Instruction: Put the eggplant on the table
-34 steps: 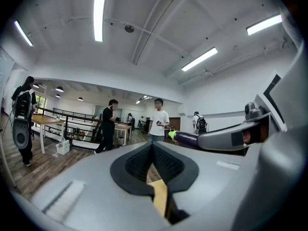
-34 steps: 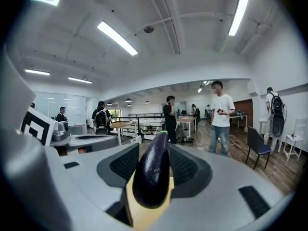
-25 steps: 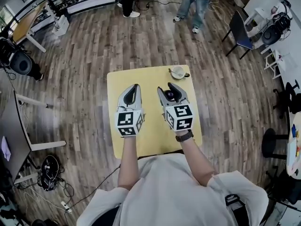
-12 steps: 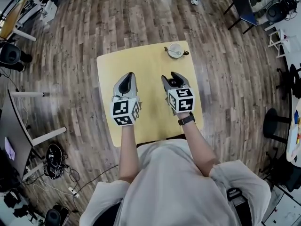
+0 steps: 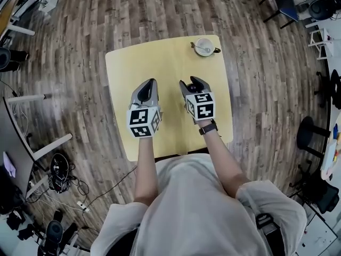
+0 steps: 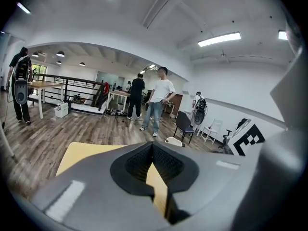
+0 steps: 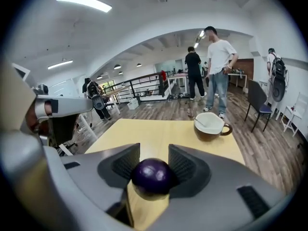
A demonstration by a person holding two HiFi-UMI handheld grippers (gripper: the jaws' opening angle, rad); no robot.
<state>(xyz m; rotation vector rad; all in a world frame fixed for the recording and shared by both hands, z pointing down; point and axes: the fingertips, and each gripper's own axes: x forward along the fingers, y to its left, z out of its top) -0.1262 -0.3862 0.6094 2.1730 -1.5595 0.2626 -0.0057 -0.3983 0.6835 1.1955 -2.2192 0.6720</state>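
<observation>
**Jaws gripping an eggplant above the counter**

Jaws of the right gripper [image 7: 153,159] are clamping a small, round purple eggplant [image 7: 152,178], holding it over the yellow counter [image 5: 154,57]. Jaws of the left gripper [image 6: 153,150] are resting closed and empty at the right gripper's nine o'clock. A cup [image 5: 204,47] is sitting at its one o'clock, well apart. Doing this well likely means lowering until the eggplant is touching bare counter, then opening slowly, since its round shape may be prone to rolling.
</observation>
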